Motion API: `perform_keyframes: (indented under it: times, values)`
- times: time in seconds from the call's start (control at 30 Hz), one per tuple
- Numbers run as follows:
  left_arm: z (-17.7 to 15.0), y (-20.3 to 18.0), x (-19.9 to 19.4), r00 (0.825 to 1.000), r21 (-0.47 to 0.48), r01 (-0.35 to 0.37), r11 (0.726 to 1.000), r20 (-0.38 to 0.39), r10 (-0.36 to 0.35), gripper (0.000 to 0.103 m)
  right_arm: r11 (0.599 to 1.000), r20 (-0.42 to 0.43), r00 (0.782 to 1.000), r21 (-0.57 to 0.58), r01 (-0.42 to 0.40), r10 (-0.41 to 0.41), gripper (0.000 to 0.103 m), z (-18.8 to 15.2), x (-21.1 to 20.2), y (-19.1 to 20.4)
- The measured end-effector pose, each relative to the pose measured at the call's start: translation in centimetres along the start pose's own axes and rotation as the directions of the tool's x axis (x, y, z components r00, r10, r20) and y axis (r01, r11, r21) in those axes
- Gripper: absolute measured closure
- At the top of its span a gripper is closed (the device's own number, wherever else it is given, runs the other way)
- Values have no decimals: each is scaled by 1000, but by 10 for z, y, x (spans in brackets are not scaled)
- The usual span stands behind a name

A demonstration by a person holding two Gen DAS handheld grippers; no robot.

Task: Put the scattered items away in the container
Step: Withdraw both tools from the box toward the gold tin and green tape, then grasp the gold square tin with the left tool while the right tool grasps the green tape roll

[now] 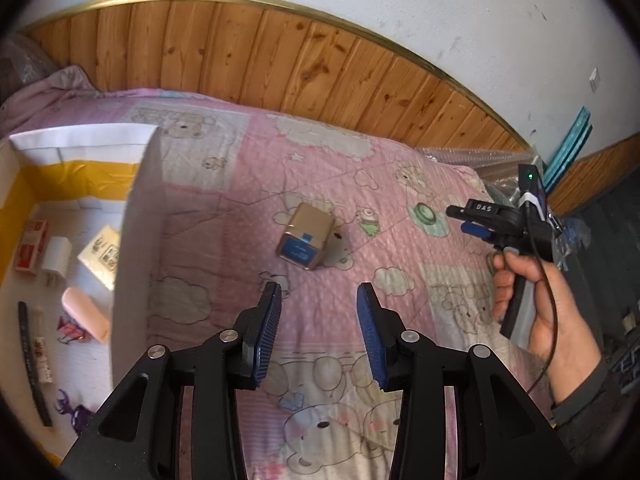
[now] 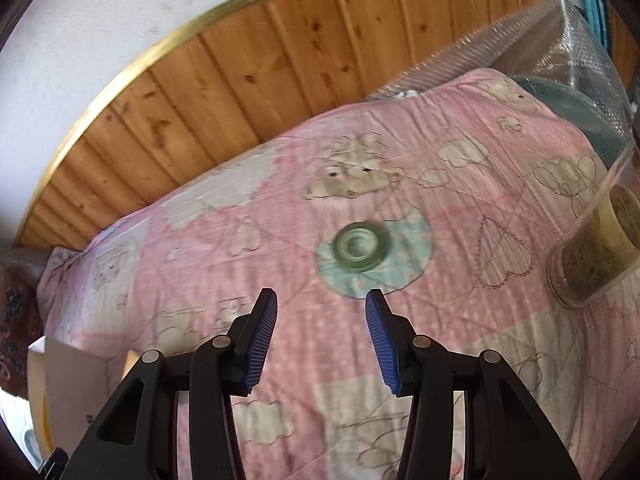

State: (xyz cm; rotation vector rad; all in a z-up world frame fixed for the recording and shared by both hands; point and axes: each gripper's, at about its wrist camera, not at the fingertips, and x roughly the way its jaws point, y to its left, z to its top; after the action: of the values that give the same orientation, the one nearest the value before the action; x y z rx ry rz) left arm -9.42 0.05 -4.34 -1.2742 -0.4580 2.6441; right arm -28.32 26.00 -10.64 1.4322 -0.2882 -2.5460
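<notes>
A gold and blue box [image 1: 306, 237] lies on the pink quilt [image 1: 248, 200], just beyond my open, empty left gripper [image 1: 319, 294]. A white cardboard container [image 1: 136, 216] stands at the left and holds several small items, among them a pink bar [image 1: 85, 314]. A green glass ring [image 1: 425, 213] lies to the right; in the right wrist view the green ring [image 2: 362, 247] lies just ahead of my open, empty right gripper [image 2: 321, 300]. The right gripper also shows in the left wrist view [image 1: 464, 218], held by a hand.
A clear jar with a tan lid [image 2: 596, 248] lies on the quilt at the right. Bubble wrap [image 2: 560, 48] is piled at the far right edge. A wood-panelled wall [image 1: 280, 52] runs behind the bed. The container's corner [image 2: 72, 380] shows at lower left.
</notes>
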Motion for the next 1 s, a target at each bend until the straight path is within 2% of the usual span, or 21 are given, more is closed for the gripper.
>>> perform_keyframes:
  times: [0.1, 0.23, 0.37, 0.47, 0.53, 0.6, 0.63, 0.67, 0.73, 0.77, 0.83, 0.93, 1.0]
  values:
    - [10, -13, 24, 1000, 45, -14, 999, -11, 14, 59, 999, -40, 998, -7, 42, -42, 55, 7, 30, -20]
    - [20, -13, 52, 999, 24, -28, 999, -37, 29, 55, 994, -43, 995, -51, 92, -94, 55, 12, 56, -28]
    - [27, -10, 70, 998, 14, -34, 999, -49, 35, 54, 995, -13, 997, -62, 79, -80, 55, 20, 59, -28]
    - [33, -4, 83, 998, -34, -34, 999, -60, 32, 52, 996, 13, 998, -70, 55, -55, 55, 30, 55, -25]
    - [35, -2, 92, 997, -59, -31, 998, -74, 27, 52, 995, 0, 998, -86, 59, -59, 55, 33, 64, -24]
    - [37, 1, 100, 996, -97, -18, 995, -86, 10, 51, 992, -43, 996, -103, 73, -77, 66, 32, 80, -25]
    - [39, 3, 103, 996, -118, -12, 993, -90, 2, 50, 989, -54, 993, -114, 94, -100, 66, 30, 87, -25]
    - [40, 5, 106, 995, -141, -4, 990, -94, -9, 48, 984, -22, 993, -137, 113, -117, 67, 29, 88, -23]
    - [43, 9, 110, 995, -198, 12, 980, -95, -31, 46, 968, -14, 987, -196, 156, -161, 69, 30, 90, -15]
    - [44, 11, 112, 995, -236, 21, 972, -93, -44, 43, 966, -13, 987, -205, 155, -161, 76, 30, 90, -14]
    - [46, 14, 117, 994, -292, 32, 956, -94, -63, 42, 966, -13, 988, -211, 149, -155, 79, 29, 88, -14]
    - [49, 15, 124, 994, -346, 11, 938, -101, -49, 40, 965, -14, 988, -215, 149, -156, 81, 28, 86, -15]
    - [54, 10, 129, 994, -345, -7, 939, -106, -32, 40, 969, -18, 989, -204, 142, -149, 82, 28, 86, -17]
